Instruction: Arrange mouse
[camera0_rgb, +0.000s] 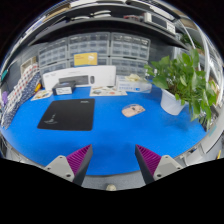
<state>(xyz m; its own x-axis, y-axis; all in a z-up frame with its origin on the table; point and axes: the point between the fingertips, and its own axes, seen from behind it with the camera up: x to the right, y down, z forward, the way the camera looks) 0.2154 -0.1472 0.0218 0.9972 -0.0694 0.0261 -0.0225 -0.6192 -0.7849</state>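
mouse (133, 110) right of mousepad (67, 114), plant (185, 82) further right

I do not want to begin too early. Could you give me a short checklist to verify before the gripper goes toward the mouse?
1. Hand-held gripper fingers open, nothing between them: ok.
2. Small beige computer mouse visible on the blue table cover: ok.
3. Black rectangular mouse mat free on top: ok.
4. Mouse already on mat: not ok, it lies apart from it.
5. Path from the fingers to the mouse clear: ok.
6. Green leafy plant in white pot far enough from the mouse: cannot tell.
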